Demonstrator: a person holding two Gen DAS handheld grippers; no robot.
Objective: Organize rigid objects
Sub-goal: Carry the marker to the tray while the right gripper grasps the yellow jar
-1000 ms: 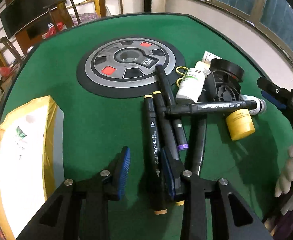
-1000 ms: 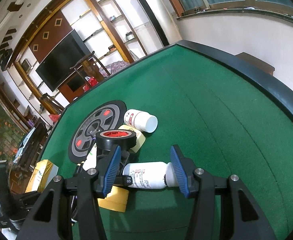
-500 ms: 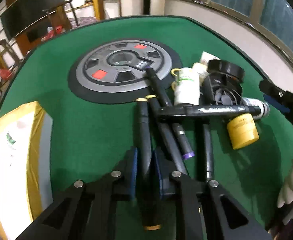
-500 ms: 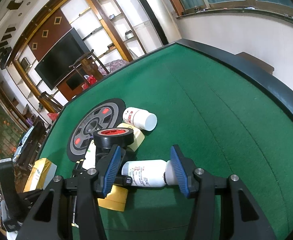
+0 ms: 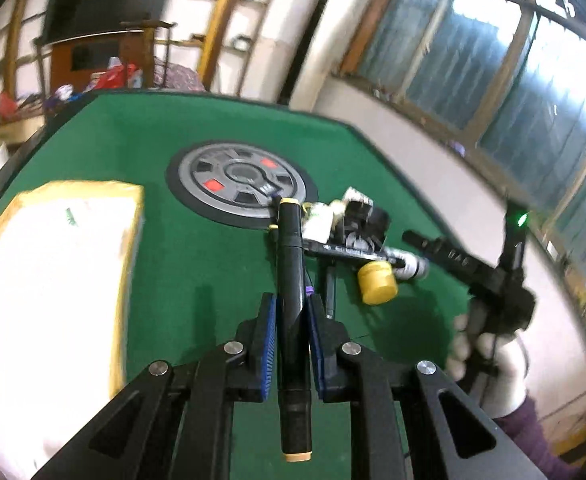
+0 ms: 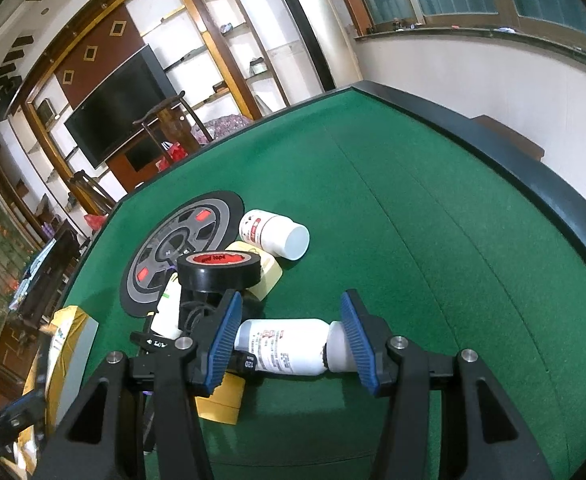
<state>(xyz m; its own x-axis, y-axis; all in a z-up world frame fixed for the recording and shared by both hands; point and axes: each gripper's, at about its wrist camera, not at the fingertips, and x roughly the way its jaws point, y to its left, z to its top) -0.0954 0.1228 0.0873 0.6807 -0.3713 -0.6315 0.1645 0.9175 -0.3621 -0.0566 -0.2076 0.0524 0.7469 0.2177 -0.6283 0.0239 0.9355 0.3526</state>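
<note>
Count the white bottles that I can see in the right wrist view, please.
3. One bottle lies between the right gripper's open fingers. A second lies by the grey disc. A third is partly hidden under the tape roll. Others may be hidden.

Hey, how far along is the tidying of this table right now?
Nothing looks sorted yet. In hand: the left gripper is shut on a black marker, held above the felt. Left: more markers, the yellow cap, tape roll and white bottles lie piled; the right gripper straddles one bottle, open.

Black marker (image 5: 291, 280) (yellow end caps) clear of the cluttered pile; white bottle (image 6: 285, 346) on its side
</note>
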